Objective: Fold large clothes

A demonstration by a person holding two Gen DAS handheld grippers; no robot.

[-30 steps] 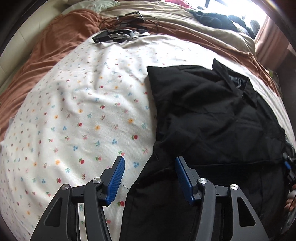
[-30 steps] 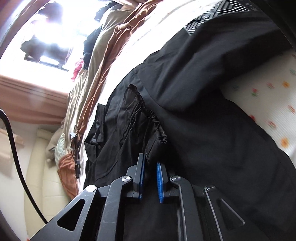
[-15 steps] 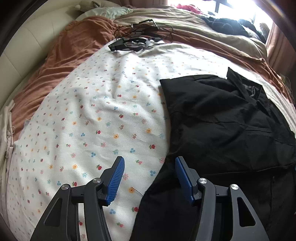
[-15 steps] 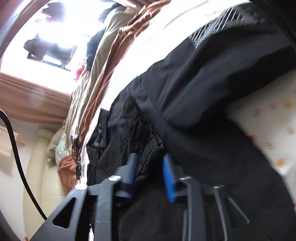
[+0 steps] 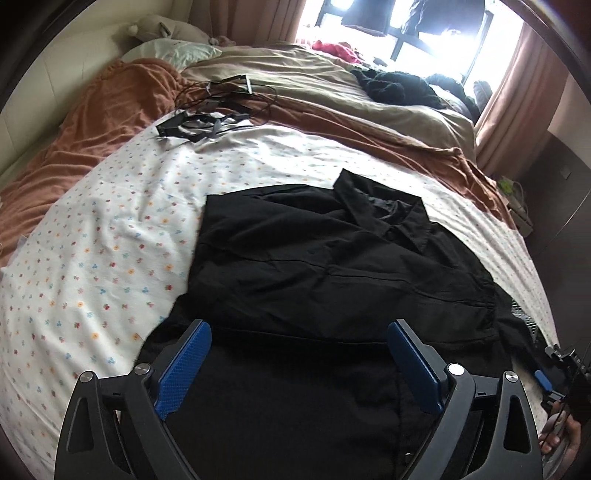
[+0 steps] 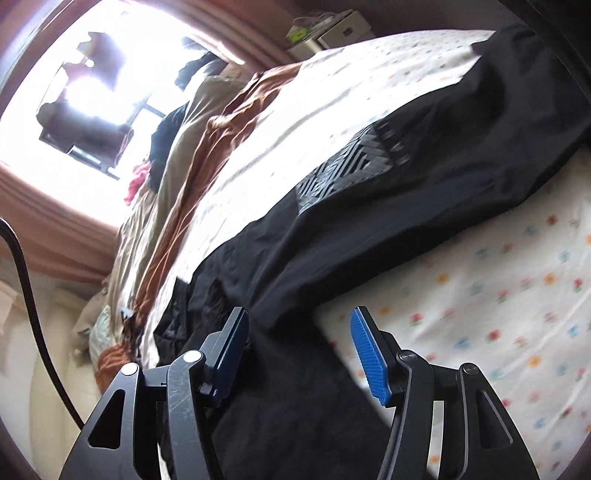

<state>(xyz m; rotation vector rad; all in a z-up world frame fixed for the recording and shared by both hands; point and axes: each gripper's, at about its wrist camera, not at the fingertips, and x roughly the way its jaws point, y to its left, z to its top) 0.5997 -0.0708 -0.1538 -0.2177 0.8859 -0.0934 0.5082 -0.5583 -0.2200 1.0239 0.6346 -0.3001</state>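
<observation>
A large black garment (image 5: 332, 266) lies partly folded on the flowered white sheet (image 5: 110, 240), collar toward the far side. My left gripper (image 5: 299, 332) is open and empty, hovering over the garment's near part. My right gripper (image 6: 299, 317) is open and empty, over the garment's edge (image 6: 369, 240) where it meets the sheet (image 6: 498, 295). A grey patterned patch (image 6: 343, 173) shows on the black cloth. The right gripper also shows at the right edge of the left wrist view (image 5: 557, 369).
A tangle of black cables and devices (image 5: 210, 110) lies at the far side of the sheet. Brown (image 5: 92, 122) and beige (image 5: 332, 81) blankets, a dark clothes pile (image 5: 399, 85) and a pillow (image 5: 173, 51) lie beyond. A window (image 5: 406, 26) and curtains stand behind.
My right gripper opened and let go of the black cloth, then drew back. My left gripper opened wider and moved right, over the garment, tilting up.
</observation>
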